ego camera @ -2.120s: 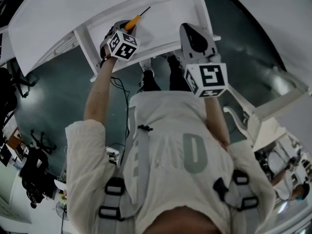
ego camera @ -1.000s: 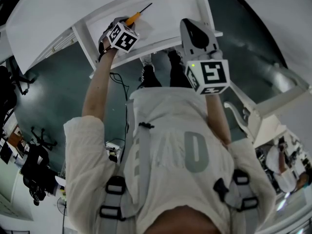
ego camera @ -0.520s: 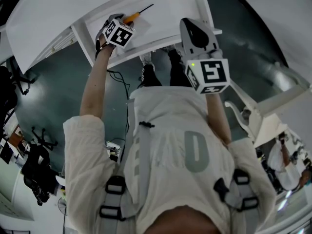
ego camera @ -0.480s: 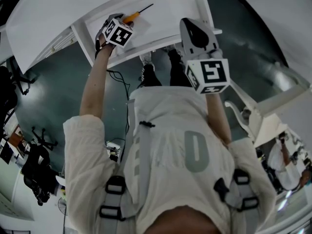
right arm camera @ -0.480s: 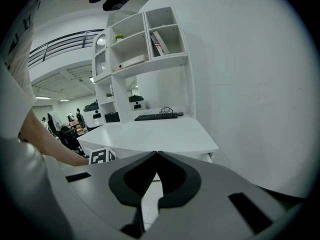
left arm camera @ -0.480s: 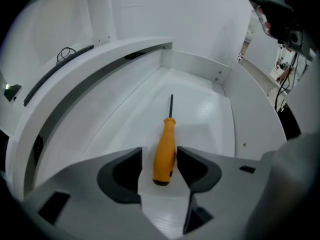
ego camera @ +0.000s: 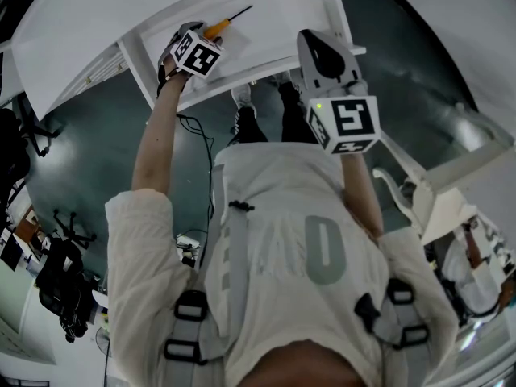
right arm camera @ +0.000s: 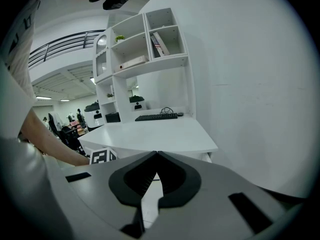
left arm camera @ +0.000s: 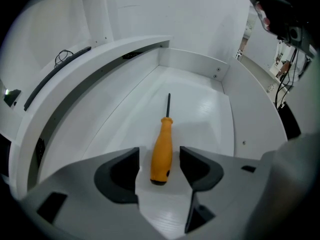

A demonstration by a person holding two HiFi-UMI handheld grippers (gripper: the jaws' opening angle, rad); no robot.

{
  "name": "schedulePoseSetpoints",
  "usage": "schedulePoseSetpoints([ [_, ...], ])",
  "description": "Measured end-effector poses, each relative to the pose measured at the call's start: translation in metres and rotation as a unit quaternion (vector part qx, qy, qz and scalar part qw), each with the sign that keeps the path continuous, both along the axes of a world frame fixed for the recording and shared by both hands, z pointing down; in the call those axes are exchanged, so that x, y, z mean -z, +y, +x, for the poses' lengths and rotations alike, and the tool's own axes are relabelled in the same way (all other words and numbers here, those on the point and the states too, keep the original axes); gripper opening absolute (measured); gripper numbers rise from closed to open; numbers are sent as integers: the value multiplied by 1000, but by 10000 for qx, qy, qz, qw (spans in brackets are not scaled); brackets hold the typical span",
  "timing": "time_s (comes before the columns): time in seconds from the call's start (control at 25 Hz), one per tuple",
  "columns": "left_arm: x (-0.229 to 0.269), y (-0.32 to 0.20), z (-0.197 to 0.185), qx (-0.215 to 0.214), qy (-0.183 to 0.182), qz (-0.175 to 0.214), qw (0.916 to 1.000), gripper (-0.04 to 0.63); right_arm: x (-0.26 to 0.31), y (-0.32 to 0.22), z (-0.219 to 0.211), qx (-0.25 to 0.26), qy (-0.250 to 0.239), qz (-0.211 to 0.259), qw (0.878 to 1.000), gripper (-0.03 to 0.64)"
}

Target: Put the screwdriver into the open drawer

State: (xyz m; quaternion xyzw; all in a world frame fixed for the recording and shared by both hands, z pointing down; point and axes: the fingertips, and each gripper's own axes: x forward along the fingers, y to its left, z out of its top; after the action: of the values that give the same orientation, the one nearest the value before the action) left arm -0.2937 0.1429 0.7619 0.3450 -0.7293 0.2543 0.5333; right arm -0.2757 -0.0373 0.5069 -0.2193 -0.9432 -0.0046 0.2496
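An orange-handled screwdriver (left arm camera: 162, 151) with a thin dark shaft lies flat on the floor of the open white drawer (left arm camera: 200, 116), its tip pointing toward the back wall. My left gripper (left arm camera: 159, 155) points steeply down into the drawer. Its jaws have just been opening and now stand open on either side of the handle, with a gap at each pad. In the head view the screwdriver (ego camera: 218, 27) pokes out beyond the left marker cube (ego camera: 196, 53). My right gripper (right arm camera: 156, 154) hovers shut and empty over the drawer's front right (ego camera: 322, 55).
A white desk (right arm camera: 150, 134) with a keyboard (right arm camera: 156, 117) and a shelf unit (right arm camera: 145, 39) stands ahead of the right gripper. A cable (ego camera: 196, 139) trails over the dark floor below the drawer. Another white table (ego camera: 451, 188) is at the right, and office chairs (ego camera: 56, 285) at the lower left.
The left gripper moved slightly further over the drawer about two seconds ago and has held still since. The screwdriver stays in the same spot. The right gripper has not moved.
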Motion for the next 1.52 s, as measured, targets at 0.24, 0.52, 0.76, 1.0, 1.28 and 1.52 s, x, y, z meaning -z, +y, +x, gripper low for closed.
schedulePoseSetpoints([
  [0.24, 0, 0, -2, 63, -34, -4, 10000, 236, 0, -2, 1, 9, -25, -3, 10000, 5],
  [0.52, 15, -7, -8, 40, -275, 11, 9996, 236, 9, -2, 3, 36, -143, -39, 9999, 5],
  [0.76, 50, -9, -26, -25, -765, 63, 9970, 236, 33, 15, -5, 457, -544, 48, 9975, 5],
  [1.0, 140, -22, -62, 268, -1821, 650, 9808, 236, 68, 35, -12, 696, -987, -3, 9927, 5],
  [1.28, 297, -24, -105, 583, -3400, 1372, 9285, 215, 111, 53, -28, 982, -1730, 169, 9799, 5],
  [1.52, 419, -8, -92, 1152, -4727, 2001, 8504, 62, 131, 67, -33, 1090, -1962, 27, 9745, 5],
])
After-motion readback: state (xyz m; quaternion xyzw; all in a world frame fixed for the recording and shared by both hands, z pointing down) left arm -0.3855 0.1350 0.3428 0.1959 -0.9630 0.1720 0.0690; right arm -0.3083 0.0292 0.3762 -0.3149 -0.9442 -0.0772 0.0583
